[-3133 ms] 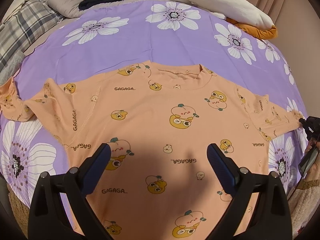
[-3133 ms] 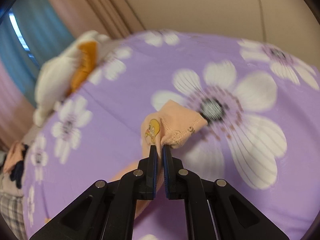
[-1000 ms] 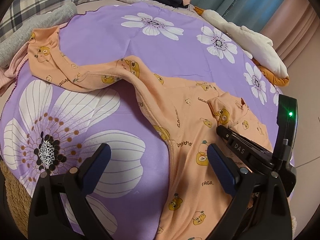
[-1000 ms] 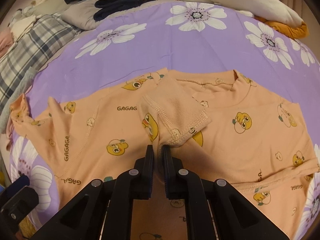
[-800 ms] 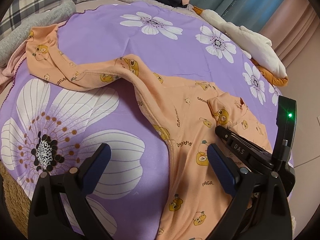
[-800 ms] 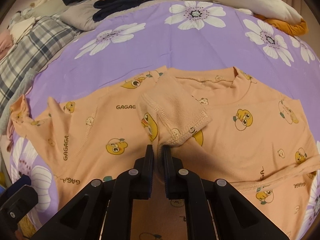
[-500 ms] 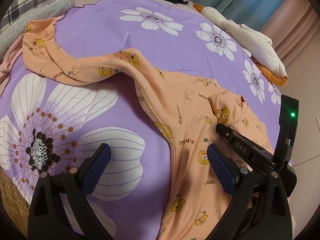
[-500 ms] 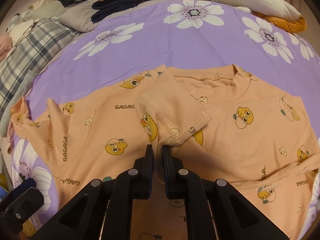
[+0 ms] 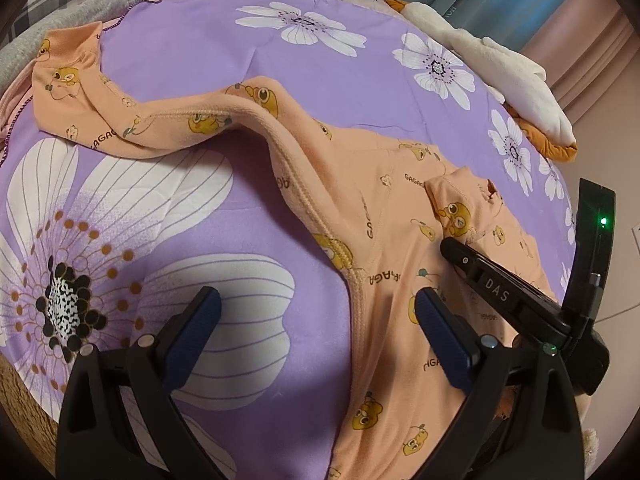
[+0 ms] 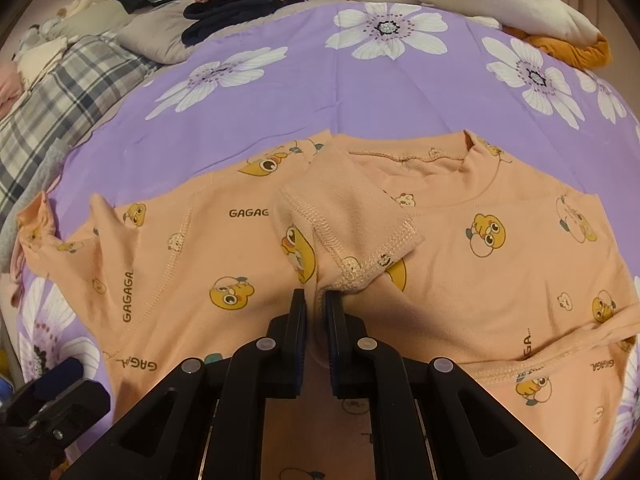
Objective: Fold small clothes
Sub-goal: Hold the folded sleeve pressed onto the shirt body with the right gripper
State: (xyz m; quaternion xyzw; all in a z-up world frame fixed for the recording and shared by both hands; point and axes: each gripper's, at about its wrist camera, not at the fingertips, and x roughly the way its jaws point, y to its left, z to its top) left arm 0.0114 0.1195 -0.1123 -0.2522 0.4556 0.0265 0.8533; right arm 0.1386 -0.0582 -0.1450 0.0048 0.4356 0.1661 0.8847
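Observation:
An orange long-sleeved child's shirt (image 10: 480, 248) with duck prints lies flat on the purple flowered bedspread (image 10: 360, 92). My right gripper (image 10: 316, 300) is shut on the cuff of its right sleeve (image 10: 352, 232), which is folded over the chest. In the left wrist view the shirt (image 9: 384, 248) lies ahead with its left sleeve (image 9: 132, 120) stretched out to the far left. My left gripper (image 9: 316, 312) is open and empty, over the shirt's side seam. The right gripper (image 9: 452, 246) shows there at the right, on the cuff.
Folded clothes (image 10: 244, 0) and a plaid blanket (image 10: 52, 108) lie at the far left of the bed. A white and orange plush toy (image 10: 500, 0) lies at the far right. A grey cloth (image 9: 60, 24) lies beside the left sleeve's end.
My left gripper has drifted slightly, open all along. The right gripper holds the folded sleeve cuff over the chest, nearly still.

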